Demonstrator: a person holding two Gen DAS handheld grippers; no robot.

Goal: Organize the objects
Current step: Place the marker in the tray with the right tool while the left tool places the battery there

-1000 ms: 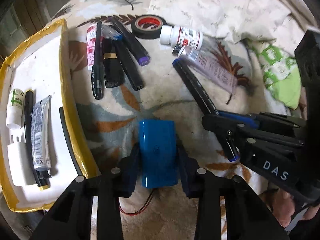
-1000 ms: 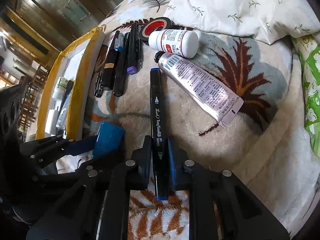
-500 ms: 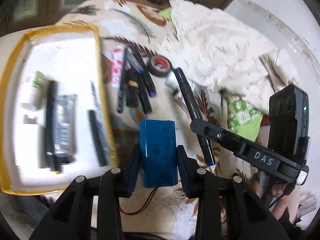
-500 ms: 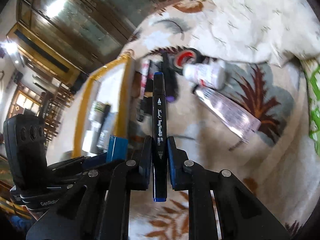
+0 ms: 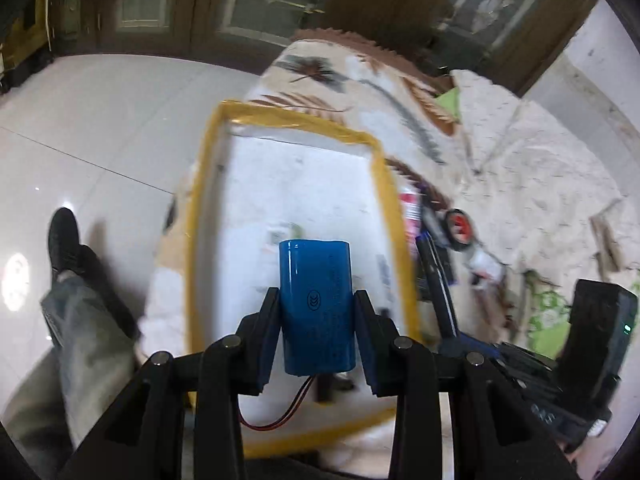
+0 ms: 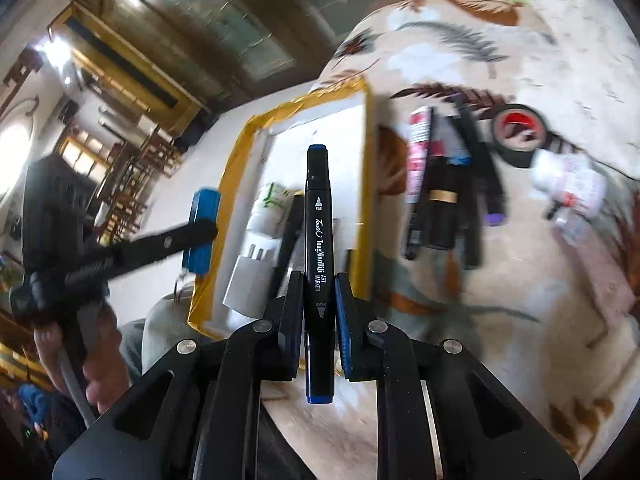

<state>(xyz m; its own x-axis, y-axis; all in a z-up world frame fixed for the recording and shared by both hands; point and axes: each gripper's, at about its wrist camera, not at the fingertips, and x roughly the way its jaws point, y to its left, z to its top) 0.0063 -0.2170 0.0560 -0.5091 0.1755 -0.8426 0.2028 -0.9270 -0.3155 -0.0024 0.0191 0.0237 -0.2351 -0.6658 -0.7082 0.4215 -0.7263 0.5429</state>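
Observation:
My left gripper [image 5: 316, 312] is shut on a blue battery pack [image 5: 316, 300] with red and black wires, held in the air above the white tray with a yellow taped rim [image 5: 384, 184]. My right gripper [image 6: 318, 296] is shut on a black art marker with blue ends [image 6: 318, 232], held above the same tray [image 6: 236, 160]. The left gripper and its battery pack [image 6: 202, 232] show at the left of the right wrist view. The tray holds a white charger [image 6: 250, 284], a small white bottle [image 6: 268, 208] and a black pen [image 6: 290, 232].
On the leaf-patterned blanket [image 6: 500, 320] right of the tray lie several pens and markers [image 6: 452, 184], a roll of black tape [image 6: 518, 132], a white bottle [image 6: 568, 184] and a tube. A person's leg and shoe [image 5: 64, 240] stand on the tiled floor at left.
Both grippers have lifted their objects off the blanket and swung left, from above the blanket to over the tray. The grips have not changed.

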